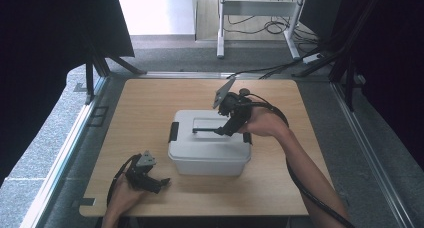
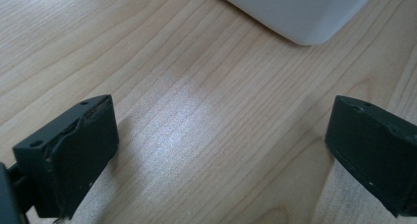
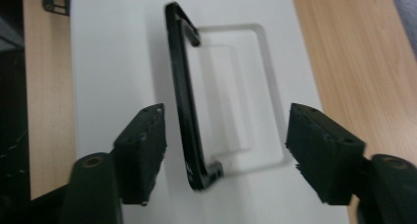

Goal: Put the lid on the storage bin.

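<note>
Hovering over the white box at mid-surface, your right claw stands released, the raised black handle between its jaws untouched; your left claw rests released, near left.

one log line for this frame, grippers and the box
right gripper: open, jaws either side of black handle, not pressing | left gripper: open, over table, nothing between | white lidded box: closed, mid-table

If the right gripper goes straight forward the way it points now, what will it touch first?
Most likely the thin black carry handle standing raised on the white plastic lid of the storage box. The right gripper has its jaws open, with the handle between them and not pressed. Depth is uncertain; the lid lies just behind.
</note>
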